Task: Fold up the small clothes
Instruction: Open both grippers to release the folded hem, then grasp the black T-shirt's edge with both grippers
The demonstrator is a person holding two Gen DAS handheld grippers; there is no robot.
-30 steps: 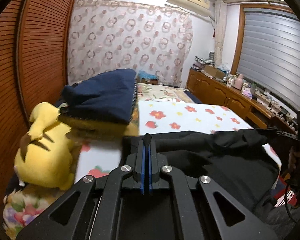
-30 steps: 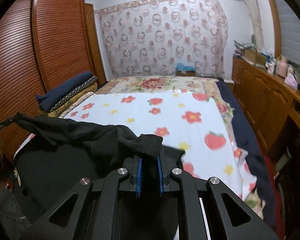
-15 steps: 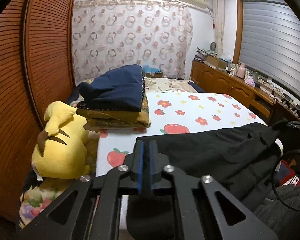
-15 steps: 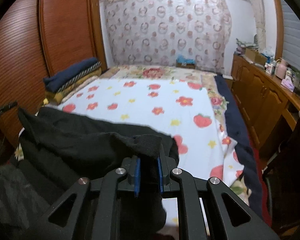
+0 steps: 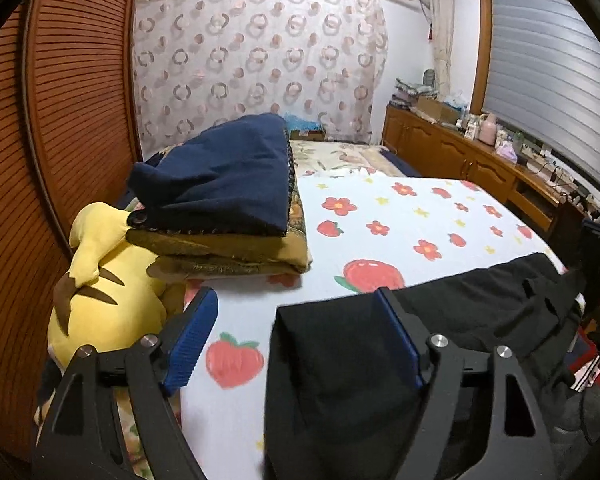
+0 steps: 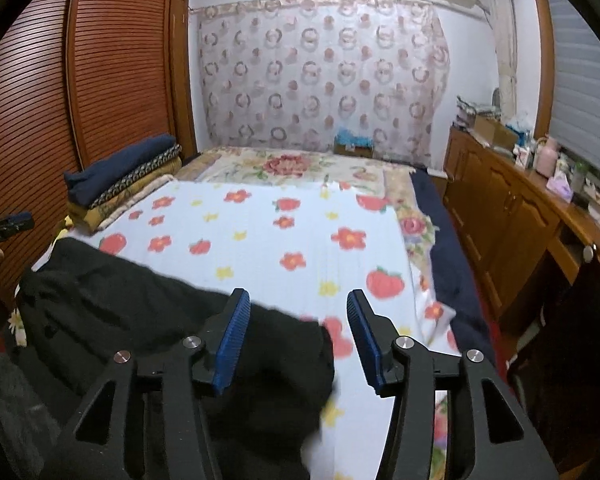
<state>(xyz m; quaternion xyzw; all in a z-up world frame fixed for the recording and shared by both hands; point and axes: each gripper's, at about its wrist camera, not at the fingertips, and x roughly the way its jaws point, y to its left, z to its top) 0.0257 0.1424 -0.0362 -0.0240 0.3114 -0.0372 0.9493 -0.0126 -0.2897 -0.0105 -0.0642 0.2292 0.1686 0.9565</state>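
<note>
- A second ago both grippers pinched the black cloth garment (image 5: 440, 320); now both have let go, and it lies spread along the near edge of the white bedspread printed with red flowers and strawberries (image 5: 400, 216).
- The left gripper (image 5: 296, 316) has just been opening: its jaws stand wide apart, the garment's corner lying beneath them and against the right-hand blue pad, unpinched.
- The right gripper (image 6: 298, 320) has just been opening too; its jaws are spread, the garment's other end below and left of them, its edge blurred.
- Beyond the left jaw lie a yellow plush toy (image 5: 100, 280) and a stack of folded blankets, navy on top (image 5: 220, 184).
- No container holds anything here.
- The garment's near part is hidden behind both gripper bodies.
</note>
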